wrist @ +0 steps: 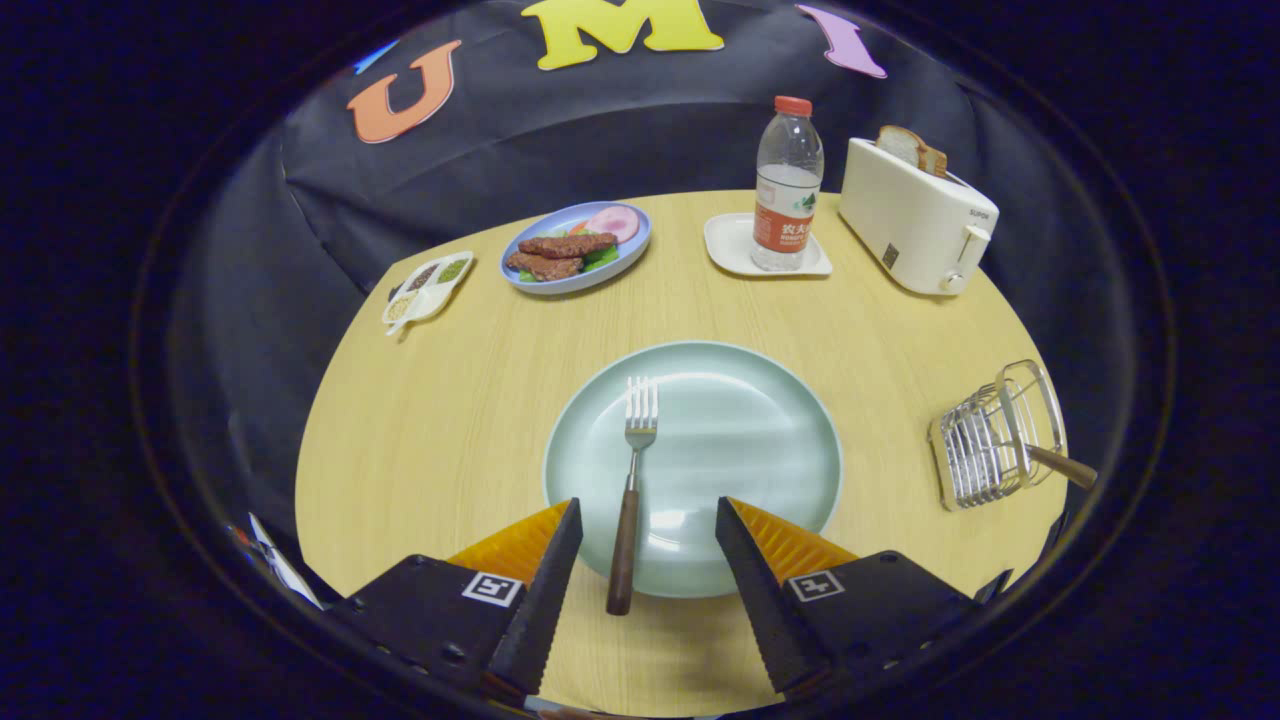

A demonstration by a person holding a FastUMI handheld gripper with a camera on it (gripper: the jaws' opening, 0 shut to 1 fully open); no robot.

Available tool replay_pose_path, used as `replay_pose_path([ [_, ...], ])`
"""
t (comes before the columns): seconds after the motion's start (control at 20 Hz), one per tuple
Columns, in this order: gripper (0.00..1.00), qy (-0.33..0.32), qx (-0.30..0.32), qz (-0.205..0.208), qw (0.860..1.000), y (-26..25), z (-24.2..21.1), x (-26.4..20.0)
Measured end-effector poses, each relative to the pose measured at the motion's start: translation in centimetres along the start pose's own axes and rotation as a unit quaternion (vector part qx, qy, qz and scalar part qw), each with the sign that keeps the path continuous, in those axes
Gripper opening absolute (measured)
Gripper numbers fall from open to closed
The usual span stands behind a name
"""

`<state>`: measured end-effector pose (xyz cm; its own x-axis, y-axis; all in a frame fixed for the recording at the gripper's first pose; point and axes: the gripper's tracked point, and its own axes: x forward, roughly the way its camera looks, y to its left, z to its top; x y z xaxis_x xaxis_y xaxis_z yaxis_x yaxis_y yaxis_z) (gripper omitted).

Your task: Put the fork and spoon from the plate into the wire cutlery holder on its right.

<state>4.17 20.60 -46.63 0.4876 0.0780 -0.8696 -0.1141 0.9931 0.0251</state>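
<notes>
The gripper hangs with its 2 fingers spread wide apart, gripping nothing. Between them lies the brown handle of the fork, its end sticking out over the near rim of the plate toward the table's near edge. The fork's tines point away, resting on the plate's left half. The pale green plate sits in the middle of the round wooden table, and nothing stands between the fingers and the fork.

Near the table's right edge, well apart from the plate, the wire cutlery holder stands with a brown handle poking out of it to the right; what that handle belongs to I cannot tell.

Along the far edge, from left to right: a small divided dish of seasonings, a blue plate of food, a water bottle standing on a small white tray, and a white toaster with a slice of bread in its slot.
</notes>
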Motion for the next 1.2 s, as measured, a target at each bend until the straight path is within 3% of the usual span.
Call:
replay_pose_path([
  [0.3,0.64,-0.004,0.006,-0.029,1.0,1.1,-0.9,3.0],
  [0.45,0.36,-0.001,0.006,-0.04,0.999,1.1,-1.3,4.2],
  [0.65,0.09,0.002,0.005,-0.044,0.999,0.9,-1.3,4.4],
  [0.8,0.04,0.005,-0.005,-0.05,0.999,0.5,-1.3,3.7],
  [1.2,0.04,-0.017,-0.058,-0.017,0.998,-1.1,1.6,-2.3],
])
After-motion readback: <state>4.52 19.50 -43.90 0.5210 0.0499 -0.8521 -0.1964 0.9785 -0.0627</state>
